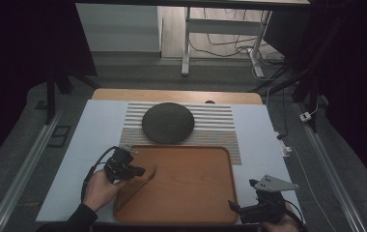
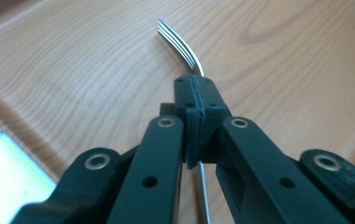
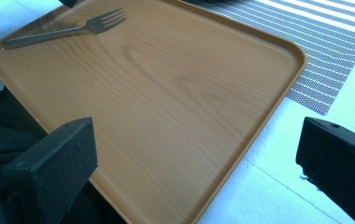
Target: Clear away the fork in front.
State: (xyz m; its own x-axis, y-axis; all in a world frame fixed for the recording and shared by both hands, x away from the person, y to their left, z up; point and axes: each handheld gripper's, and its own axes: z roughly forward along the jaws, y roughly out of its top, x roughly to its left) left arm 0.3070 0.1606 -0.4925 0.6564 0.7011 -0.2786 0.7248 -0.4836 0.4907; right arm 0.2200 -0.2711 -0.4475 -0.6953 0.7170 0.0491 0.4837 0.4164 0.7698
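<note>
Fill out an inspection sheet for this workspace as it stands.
Surface: pale table with a striped mat at the far side.
Job's things: fork gripped by its handle over the wooden tray; its tines point out past the jaws.
Clutter: dark round plate on the mat, beyond the tray.
Grippers: left gripper shut on the fork at the tray's left edge; right gripper open, nothing between its jaws, near the tray's right corner.
Cables: black cable loops from the left gripper; more cables on the floor beyond the table.
Surroundings: white desk legs behind, dark at both sides.
</note>
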